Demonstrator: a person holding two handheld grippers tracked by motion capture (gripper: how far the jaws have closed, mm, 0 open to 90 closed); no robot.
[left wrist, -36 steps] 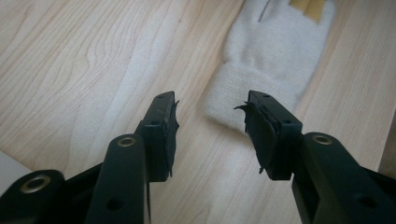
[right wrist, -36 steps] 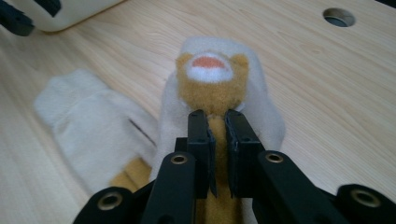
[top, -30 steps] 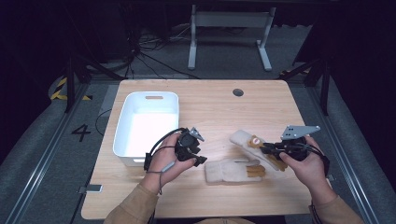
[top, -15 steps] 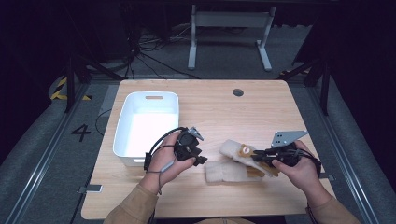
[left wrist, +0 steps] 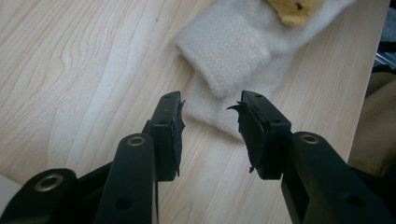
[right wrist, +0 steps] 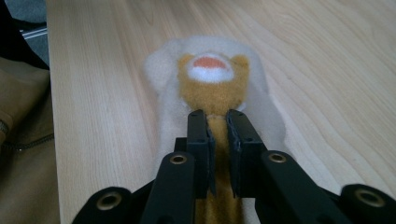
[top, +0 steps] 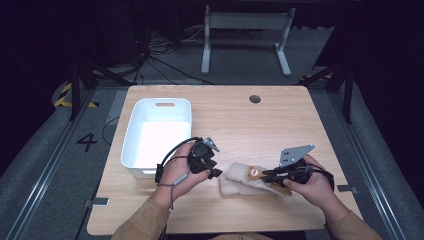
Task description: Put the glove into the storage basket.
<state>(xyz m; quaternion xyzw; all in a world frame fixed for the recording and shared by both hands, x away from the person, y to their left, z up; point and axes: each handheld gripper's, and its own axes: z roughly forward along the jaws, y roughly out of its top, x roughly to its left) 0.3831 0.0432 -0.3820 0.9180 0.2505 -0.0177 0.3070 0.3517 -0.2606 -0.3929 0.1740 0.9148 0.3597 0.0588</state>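
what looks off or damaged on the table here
The pads on the left gripper look frayed, with ragged black bits curling off their edges. The cream sock lies rumpled, its cuff folded over. Nothing is spilled.

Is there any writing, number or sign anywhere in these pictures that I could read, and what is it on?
"4": a dark numeral on the grey floor left of the table.
Yellow and black hazard stripes: a marking on the floor farther back, no words.
Nothing else is readable.

A white bin [top: 156, 136] sits empty on the left part of the light wooden tabletop [top: 240, 120]. A round dark grommet [top: 255, 99] is set near the tabletop's far edge.
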